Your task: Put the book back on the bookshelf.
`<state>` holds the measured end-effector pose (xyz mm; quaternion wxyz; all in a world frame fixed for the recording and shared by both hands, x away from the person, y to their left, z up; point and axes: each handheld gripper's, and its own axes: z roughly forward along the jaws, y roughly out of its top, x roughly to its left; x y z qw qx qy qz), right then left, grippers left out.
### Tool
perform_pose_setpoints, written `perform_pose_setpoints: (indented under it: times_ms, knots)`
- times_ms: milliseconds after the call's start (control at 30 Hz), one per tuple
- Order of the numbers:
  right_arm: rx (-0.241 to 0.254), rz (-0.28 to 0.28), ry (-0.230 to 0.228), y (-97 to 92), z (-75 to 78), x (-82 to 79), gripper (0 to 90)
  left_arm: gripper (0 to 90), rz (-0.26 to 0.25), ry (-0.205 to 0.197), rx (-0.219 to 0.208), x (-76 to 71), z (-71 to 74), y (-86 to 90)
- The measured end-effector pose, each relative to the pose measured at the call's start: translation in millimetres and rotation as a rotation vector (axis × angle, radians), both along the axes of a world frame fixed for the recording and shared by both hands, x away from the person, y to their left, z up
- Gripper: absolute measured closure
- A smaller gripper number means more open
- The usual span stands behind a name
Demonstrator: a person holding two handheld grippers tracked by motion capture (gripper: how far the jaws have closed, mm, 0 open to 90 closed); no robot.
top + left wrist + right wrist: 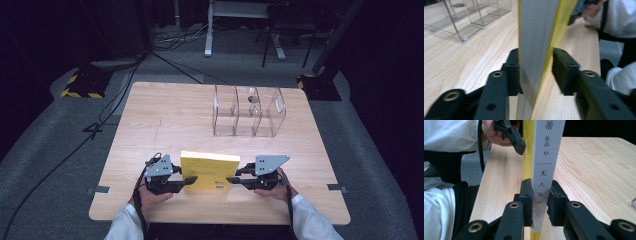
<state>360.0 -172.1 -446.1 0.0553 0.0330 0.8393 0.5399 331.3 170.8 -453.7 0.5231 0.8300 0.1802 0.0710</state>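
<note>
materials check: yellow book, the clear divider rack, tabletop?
Book: paper, likely a paperback; matte grey-white page block and a glossy-looking yellow cover wrapping a printed white spine.
Divider rack: clear rigid plastic, probably acrylic; see-through walls with bright edges.
Tabletop: light wood grain, matte; solid wood or laminate, cannot tell which.

Left tool (189, 181) slack, right tool (231, 180) clamped.

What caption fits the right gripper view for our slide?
Right gripper clamps the yellow book upright by its spine above the wooden table.
</note>
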Motion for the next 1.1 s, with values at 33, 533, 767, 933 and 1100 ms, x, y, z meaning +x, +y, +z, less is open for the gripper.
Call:
perform_pose_setpoints:
  times_ms: [33, 533, 767, 933, 1100]
  knots:
    - [0.003, -0.002, 0.002, -0.1, -0.3, 1.5, 75.7, 65.4, -0.009, 0.0, 0.0, -0.1, -0.2, 0.5]
    - [0.014, 0.047, 0.067, 14.8, -14.5, 19.3, 69.4, 74.8, -0.095, 0.008, -0.001, 2.5, 0.2, -5.1]
    - [-0.008, 0.024, 0.012, 8.8, -11.7, 7.1, 76.3, 61.0, -0.011, -0.011, 0.012, 9.4, -0.3, -15.1]
    - [-0.013, -0.027, 0.002, -3.8, -11.0, 7.0, 76.3, 51.5, 0.021, -0.009, 0.049, 13.2, -2.0, -28.0]
    - [-0.031, -0.026, -0.028, -18.1, -9.5, 0.8, 76.2, 54.6, 0.004, 0.015, 0.1, 16.0, -10.4, -36.4]
